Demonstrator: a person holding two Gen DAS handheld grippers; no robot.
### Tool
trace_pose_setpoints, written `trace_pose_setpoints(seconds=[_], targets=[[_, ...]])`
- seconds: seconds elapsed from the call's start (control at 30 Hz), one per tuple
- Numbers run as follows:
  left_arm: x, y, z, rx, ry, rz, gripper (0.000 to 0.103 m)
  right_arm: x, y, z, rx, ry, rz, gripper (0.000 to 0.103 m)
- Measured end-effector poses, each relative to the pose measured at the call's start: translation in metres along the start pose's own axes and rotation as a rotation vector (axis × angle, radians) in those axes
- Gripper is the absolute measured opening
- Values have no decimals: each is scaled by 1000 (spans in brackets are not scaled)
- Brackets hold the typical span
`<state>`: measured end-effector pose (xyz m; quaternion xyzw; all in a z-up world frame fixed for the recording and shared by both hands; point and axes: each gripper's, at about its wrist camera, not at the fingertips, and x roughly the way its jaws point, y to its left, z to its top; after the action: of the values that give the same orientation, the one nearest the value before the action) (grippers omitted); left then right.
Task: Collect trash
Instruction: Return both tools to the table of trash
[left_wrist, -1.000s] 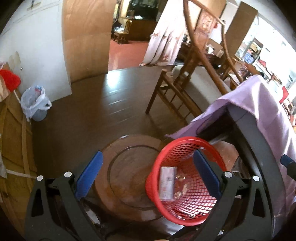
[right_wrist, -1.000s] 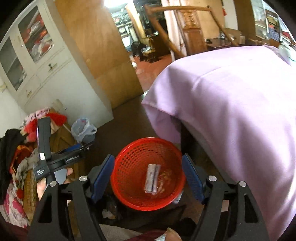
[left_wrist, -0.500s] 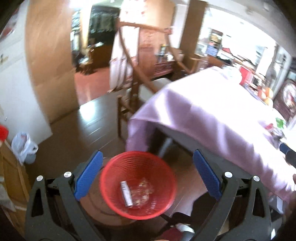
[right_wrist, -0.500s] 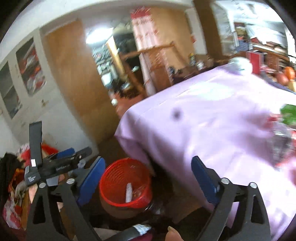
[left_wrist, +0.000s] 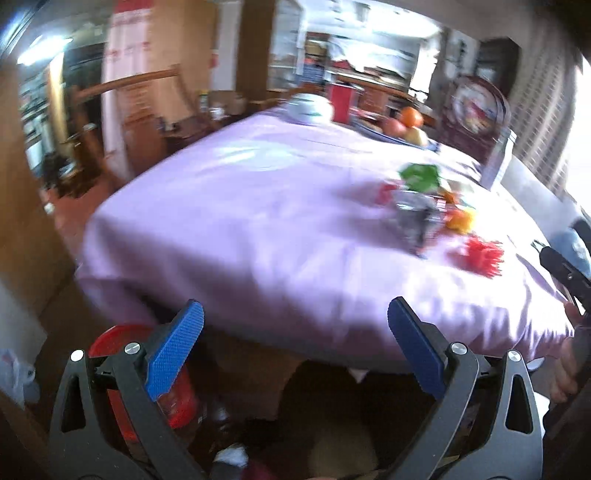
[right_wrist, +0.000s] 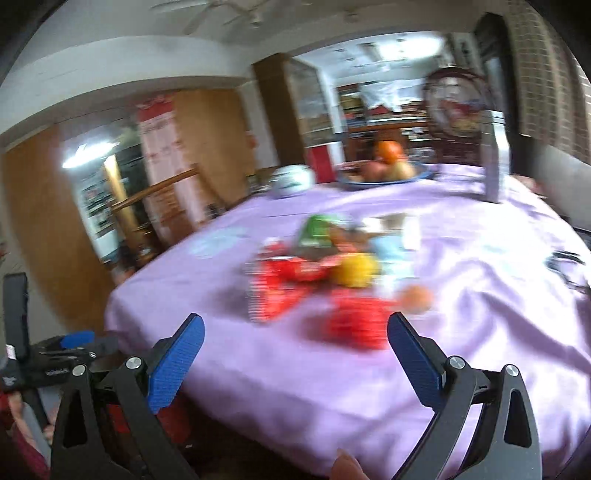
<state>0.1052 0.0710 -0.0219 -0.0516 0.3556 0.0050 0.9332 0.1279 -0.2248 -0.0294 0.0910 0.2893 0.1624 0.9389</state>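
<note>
- Lying ahead of both tools, the trash pile (right_wrist: 332, 273) sits mid-bench (right_wrist: 461, 332), nearer the right tool (right_wrist: 295, 347).
- Right tool's jaws are opening, nothing between; left tool (left_wrist: 295, 332) gapes empty.

The near edge and the whole left side of the purple counter (right_wrist: 207, 280) are bare, so a tool can reach in there. A blurry pile of trash (right_wrist: 325, 273) blocks the middle. The fruit bowl (right_wrist: 384, 171) stands at the far side.
</note>
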Motion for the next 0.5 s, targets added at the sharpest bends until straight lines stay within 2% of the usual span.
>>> trace_pose_setpoints(seconds=[0.1, 0.27, 0.37, 0.5], targets=[[25, -37, 19, 67, 13, -27, 96, 2, -38, -2, 39, -16, -86, 97], [64, -76, 52, 153, 12, -66, 96, 13, -86, 4, 109, -21, -164, 97], [86, -84, 78, 135, 20, -75, 96, 16, -99, 8, 105, -24, -216, 97], [126, -81, 122, 39, 59, -121, 96, 29, -107, 16, 106, -26, -225, 97]])
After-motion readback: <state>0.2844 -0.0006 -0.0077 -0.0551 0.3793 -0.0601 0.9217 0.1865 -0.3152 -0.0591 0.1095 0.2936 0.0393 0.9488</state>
